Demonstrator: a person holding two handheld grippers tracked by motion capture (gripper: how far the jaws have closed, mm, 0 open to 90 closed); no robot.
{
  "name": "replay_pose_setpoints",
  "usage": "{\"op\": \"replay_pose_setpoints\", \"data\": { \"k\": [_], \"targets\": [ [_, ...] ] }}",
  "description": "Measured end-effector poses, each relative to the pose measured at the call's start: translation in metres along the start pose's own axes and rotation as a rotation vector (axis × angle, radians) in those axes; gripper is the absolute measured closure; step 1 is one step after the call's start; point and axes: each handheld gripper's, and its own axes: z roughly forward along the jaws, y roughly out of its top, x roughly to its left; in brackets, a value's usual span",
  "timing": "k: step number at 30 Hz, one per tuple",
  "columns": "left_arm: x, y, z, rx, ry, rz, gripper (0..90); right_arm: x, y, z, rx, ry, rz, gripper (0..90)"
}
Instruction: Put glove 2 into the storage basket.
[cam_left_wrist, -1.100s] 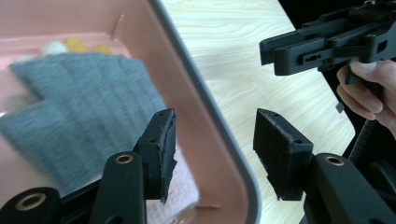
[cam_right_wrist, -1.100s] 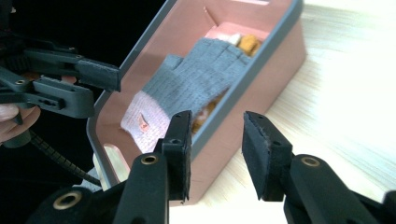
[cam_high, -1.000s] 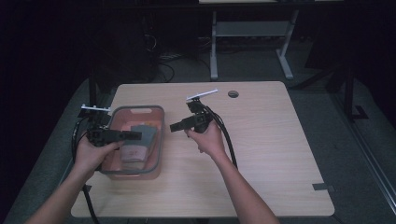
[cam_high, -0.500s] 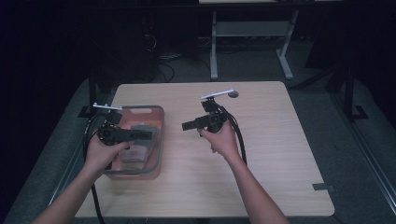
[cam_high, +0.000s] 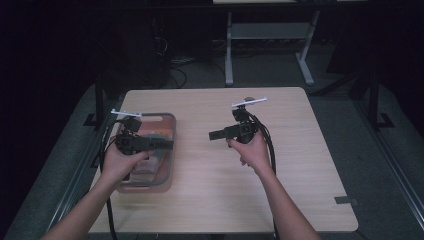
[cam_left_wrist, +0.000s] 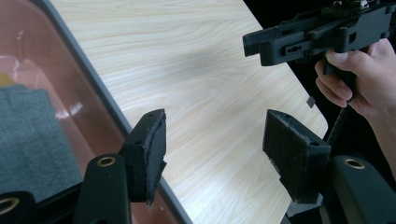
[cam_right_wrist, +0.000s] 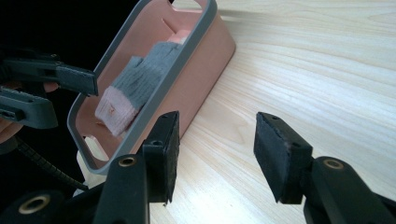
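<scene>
Dark surroundings close in on a pale wooden table (cam_high: 280, 170), with the legs of another bench behind it. On the table's left part stands a pink bin (cam_high: 169, 150) with a grey rim. Both grippers hang above the wood with nothing in them. The left gripper (cam_left_wrist: 212, 140) has its jaws spread wide; it sits over the bin's right edge, pointing across the bare table toward the other hand. The right gripper (cam_right_wrist: 215, 149) is also spread wide, held over the middle of the table and aimed at the bin's side wall.

The work in hand looks like fetching something out of the bin. To do it well, the left gripper probably needs to turn back and tip down into the bin, coming at the cloth from above with jaws wide, then pinch a raised fold rather than scrape the floor. The right gripper could steady the bin's wall so that it does not slide or tip.

Inside the bin lies a grey knitted cloth (cam_right_wrist: 149, 70), folded, with a pinkish white end (cam_right_wrist: 114, 109) toward the near wall. A bit of something yellow (cam_left_wrist: 4, 79) peeps beside the cloth; what it is cannot be told.
</scene>
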Motion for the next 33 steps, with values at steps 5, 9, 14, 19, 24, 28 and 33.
{"op": "replay_pose_setpoints", "data": {
  "k": [5,9,14,19,24,28,33],
  "targets": [
    [-0.005,0.001,0.005,0.004,-0.006,0.008,38.6,-0.007,-0.003,-0.005,-0.002,-0.003,0.003,49.3],
    [-0.010,0.002,0.009,0.002,-0.016,0.008,37.9,-0.011,-0.006,-0.010,-0.007,-0.006,0.012,48.3],
    [-0.016,0.003,0.016,0.014,-0.027,0.027,37.3,-0.019,-0.011,-0.018,-0.010,-0.020,0.026,47.4],
    [-0.021,0.004,0.023,0.024,-0.037,0.030,37.0,-0.025,-0.017,-0.025,-0.015,-0.027,0.036,46.6],
    [-0.026,0.003,0.031,0.034,-0.048,0.034,36.7,-0.032,-0.024,-0.031,-0.019,-0.036,0.050,45.7],
    [-0.029,0.003,0.036,0.041,-0.053,0.032,36.4,-0.038,-0.029,-0.037,-0.025,-0.046,0.054,44.6],
    [-0.033,0.003,0.041,0.049,-0.060,0.042,35.9,-0.045,-0.035,-0.045,-0.033,-0.055,0.070,43.6]
  ]
}}
